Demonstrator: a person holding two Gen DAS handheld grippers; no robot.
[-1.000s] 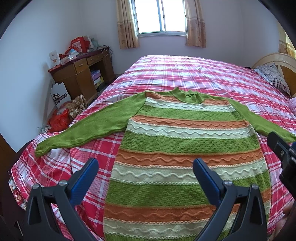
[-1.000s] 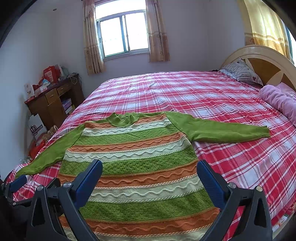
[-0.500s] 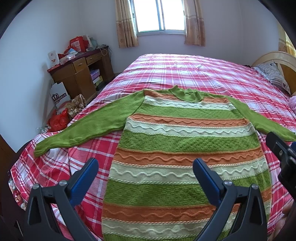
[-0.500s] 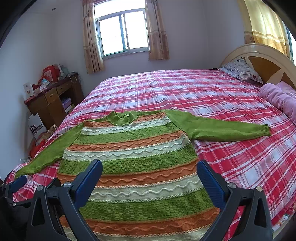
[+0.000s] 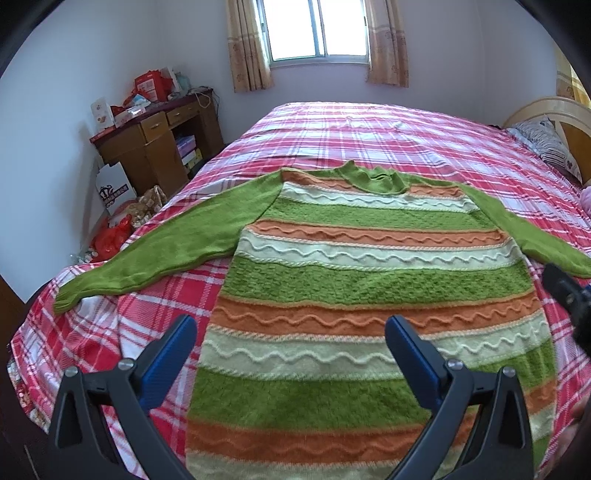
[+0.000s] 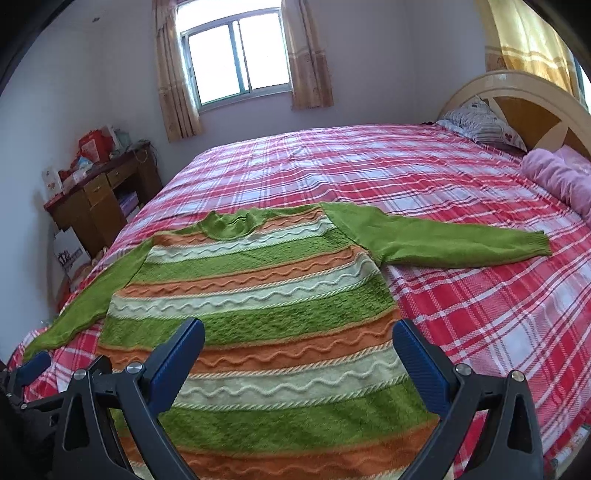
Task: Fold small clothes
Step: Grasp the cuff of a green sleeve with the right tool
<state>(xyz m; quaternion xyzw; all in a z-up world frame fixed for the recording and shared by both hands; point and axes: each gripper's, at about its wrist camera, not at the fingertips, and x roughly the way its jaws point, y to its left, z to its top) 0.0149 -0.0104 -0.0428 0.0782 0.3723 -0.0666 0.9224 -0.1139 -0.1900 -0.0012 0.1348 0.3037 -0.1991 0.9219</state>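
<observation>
Wooden desk (image 5: 155, 147) against the wall at about 10 o'clock from the sweater, cluttered with red boxes (image 5: 149, 83); white paper bag (image 5: 114, 188) and red plastic bag (image 5: 110, 238) on the floor beside it. Curtained window (image 5: 317, 29) at 12 o'clock.

Striped knit sweater (image 5: 369, 280) (green, orange, cream bands, wavy cable rows) lies flat and face up on the red plaid bedspread (image 5: 369, 133), collar (image 5: 373, 177) toward the window at 12 o'clock, hem toward the near edge at 6. Left sleeve (image 5: 166, 251) stretched out toward 8 o'clock, cuff near the bed's left edge. Right sleeve (image 6: 443, 240) stretched flat toward 3 o'clock, cuff on the plaid.

Left gripper (image 5: 291, 339) hovers above the lower left of the sweater body, jaws spread wide, holding nothing; blue pads (image 5: 170, 354) clear of the knit. Right gripper (image 6: 299, 343) hovers above the lower right of the body, jaws likewise spread wide and empty (its tip shows at the right edge of the left view, cannot tell more from there).

At 2 o'clock: striped pillow (image 6: 484, 125) against the wooden headboard (image 6: 535, 107), pink blanket (image 6: 557, 177) rolled just beside it.
</observation>
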